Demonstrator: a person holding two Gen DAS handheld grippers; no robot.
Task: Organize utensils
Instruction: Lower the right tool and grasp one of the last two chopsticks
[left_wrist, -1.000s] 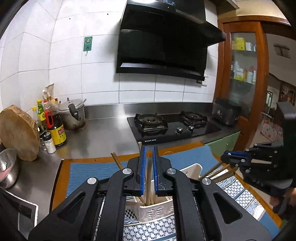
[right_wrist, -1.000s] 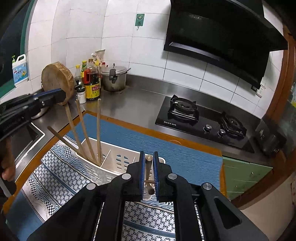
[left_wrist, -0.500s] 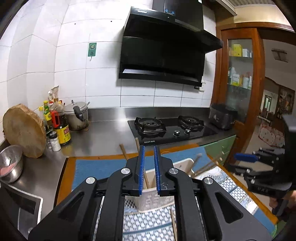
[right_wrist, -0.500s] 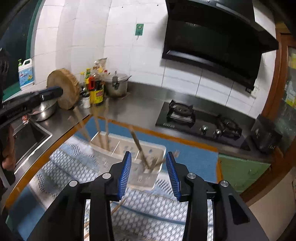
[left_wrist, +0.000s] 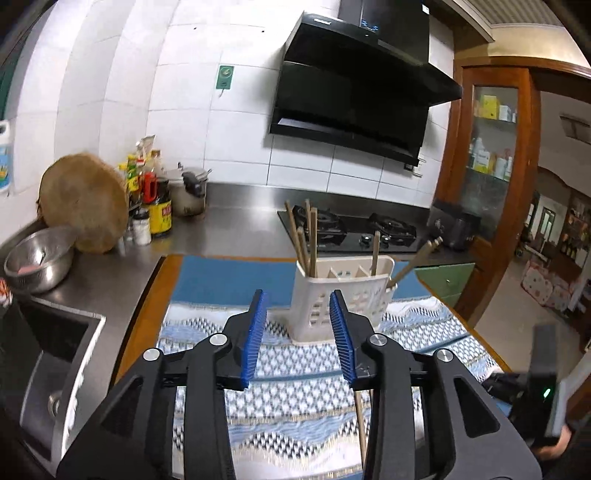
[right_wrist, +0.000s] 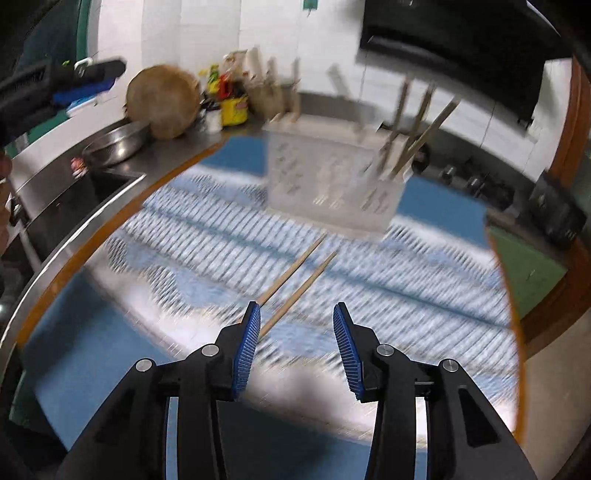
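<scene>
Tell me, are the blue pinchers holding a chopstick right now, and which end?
Neither holds anything. The left gripper and the right gripper are both open and empty. Two chopsticks lie loose on the mat; the others stand in the white holder.

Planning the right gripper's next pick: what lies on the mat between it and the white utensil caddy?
Two loose chopsticks lie on the patterned mat between the open right gripper and the white utensil caddy, shown blurred in the right wrist view.

A patterned cloth (left_wrist: 295, 417) covers the steel counter (left_wrist: 236, 229), carrying the utensil caddy (left_wrist: 343, 295)
</scene>
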